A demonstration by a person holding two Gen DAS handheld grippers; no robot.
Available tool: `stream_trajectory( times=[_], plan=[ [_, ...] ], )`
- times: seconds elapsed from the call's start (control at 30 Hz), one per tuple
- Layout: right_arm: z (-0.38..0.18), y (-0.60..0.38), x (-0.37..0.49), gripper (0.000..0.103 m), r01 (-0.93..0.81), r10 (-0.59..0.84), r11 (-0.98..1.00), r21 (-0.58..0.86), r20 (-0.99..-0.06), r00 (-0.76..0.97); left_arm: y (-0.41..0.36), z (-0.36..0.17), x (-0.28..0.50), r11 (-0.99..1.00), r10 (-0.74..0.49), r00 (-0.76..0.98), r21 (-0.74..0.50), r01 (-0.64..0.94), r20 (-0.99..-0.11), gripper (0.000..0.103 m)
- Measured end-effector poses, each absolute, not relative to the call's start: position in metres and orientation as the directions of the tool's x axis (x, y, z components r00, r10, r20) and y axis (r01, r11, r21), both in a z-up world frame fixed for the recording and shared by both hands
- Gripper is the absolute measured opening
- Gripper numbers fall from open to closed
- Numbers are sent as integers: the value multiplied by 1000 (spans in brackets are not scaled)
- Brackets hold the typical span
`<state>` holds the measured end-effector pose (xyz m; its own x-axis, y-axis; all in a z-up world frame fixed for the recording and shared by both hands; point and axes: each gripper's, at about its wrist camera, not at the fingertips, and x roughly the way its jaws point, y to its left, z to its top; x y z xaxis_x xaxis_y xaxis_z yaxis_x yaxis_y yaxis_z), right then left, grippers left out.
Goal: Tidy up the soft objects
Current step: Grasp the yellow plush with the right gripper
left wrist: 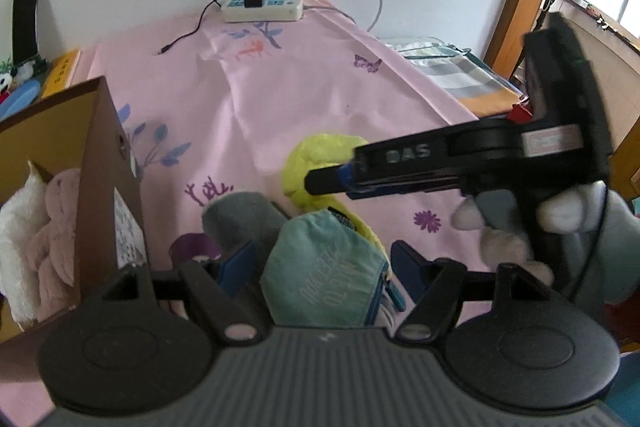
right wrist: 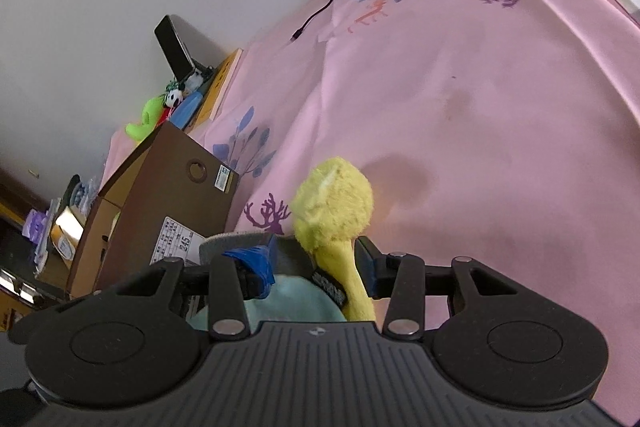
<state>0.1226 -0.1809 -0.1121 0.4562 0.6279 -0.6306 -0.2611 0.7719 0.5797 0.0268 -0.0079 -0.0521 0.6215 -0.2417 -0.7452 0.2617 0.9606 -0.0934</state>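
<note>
Right gripper (right wrist: 320,263) grips yellow plush (right wrist: 332,203).

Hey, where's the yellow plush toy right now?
The yellow plush toy lies on the pink sheet, low in both views, right of the cardboard box, between the right gripper's fingers.

A fuzzy yellow plush toy (right wrist: 332,203) lies on smooth pink printed cloth (right wrist: 480,107) beside a matt brown cardboard box (right wrist: 176,187).

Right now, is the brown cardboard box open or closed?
Open: the brown cardboard box has its flap up, with a pink plush toy showing inside.
</note>
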Motion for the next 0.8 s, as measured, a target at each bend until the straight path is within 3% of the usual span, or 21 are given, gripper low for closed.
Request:
stream_trajectory(
  times=[0.23,0.5,0.8],
  plan=[
    [-122,-161,138,30,-284,590,806,520,-659,467,-7,-48,33,960,-246,637,-93,264,-730,73],
    [-128,-173,147,18,-287,625,775,562,-618,476,-15,-48,57,956,-246,653,-67,287,-717,73],
    [-127,-219,147,15,-204,641,732,650,-556,529,-33,-65,93,932,-311,606,-109,346,-732,73]
  ],
)
